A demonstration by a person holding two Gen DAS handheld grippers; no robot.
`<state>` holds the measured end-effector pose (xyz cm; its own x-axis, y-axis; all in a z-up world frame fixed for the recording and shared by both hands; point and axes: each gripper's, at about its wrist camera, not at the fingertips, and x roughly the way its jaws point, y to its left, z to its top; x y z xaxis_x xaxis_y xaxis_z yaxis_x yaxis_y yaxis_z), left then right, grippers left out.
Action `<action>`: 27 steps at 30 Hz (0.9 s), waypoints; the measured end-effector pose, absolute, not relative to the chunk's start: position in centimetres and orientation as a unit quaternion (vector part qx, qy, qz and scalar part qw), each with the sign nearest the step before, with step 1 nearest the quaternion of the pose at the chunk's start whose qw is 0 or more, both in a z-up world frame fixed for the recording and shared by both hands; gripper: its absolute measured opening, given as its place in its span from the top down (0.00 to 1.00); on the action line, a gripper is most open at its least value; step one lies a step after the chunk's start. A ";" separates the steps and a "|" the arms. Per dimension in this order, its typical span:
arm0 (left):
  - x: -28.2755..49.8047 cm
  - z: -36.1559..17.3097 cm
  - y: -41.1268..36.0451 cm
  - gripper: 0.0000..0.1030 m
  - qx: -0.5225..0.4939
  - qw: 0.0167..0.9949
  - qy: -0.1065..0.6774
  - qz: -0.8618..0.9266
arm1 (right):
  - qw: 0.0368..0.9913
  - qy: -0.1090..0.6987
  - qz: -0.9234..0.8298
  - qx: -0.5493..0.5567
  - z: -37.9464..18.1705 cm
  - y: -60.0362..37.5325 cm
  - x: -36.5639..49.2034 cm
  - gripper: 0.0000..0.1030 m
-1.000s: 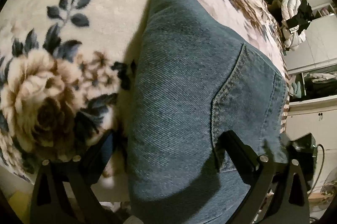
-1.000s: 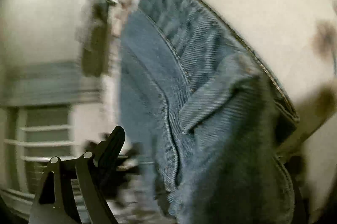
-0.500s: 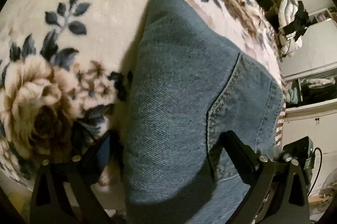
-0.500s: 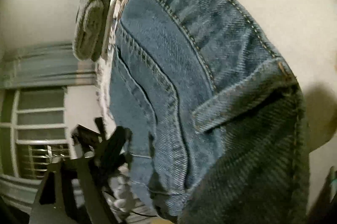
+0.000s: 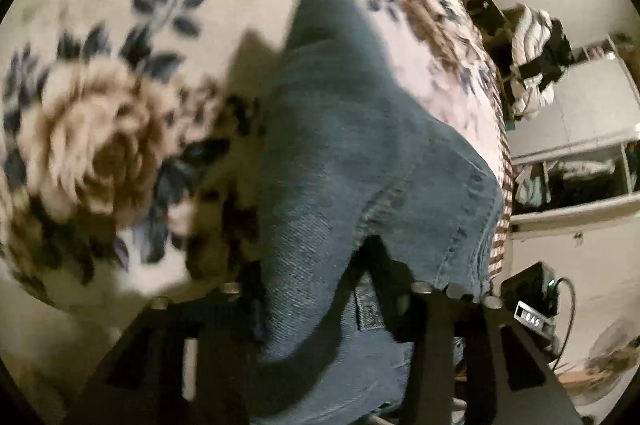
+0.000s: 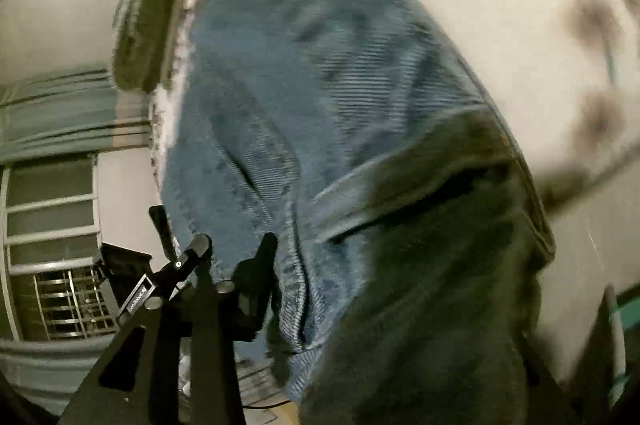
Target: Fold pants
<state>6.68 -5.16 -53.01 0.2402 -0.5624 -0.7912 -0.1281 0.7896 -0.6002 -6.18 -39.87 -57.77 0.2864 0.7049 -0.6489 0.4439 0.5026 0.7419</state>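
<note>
both grippers apparently closing on jeans (image 5: pixel 360 165)

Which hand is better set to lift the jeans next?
Likely left: the left gripper, jaws just closing, has jeans bunched between both fingers. The right gripper, also closing with jeans between, shows one clear finger at the edge.

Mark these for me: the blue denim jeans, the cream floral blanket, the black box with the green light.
blue denim jeans (image 5: pixel 352 153), left wrist view, mid leg panel.
cream floral blanket (image 5: pixel 112 129), left wrist view, big brown rose.
black box with the green light (image 5: pixel 536 289), left wrist view, top face beside the cable.
</note>
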 end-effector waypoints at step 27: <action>10.2 -40.4 -5.0 0.80 -0.274 0.782 0.532 -0.176 | 0.678 0.553 0.128 0.467 -47.8 -37.1 -2.3 0.69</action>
<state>10.16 -4.97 -40.35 0.3732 -0.5660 -0.7351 -0.0163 0.7882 -0.6152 -2.31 -37.07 -47.75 0.3568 0.6895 -0.6303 0.3432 0.5308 0.7749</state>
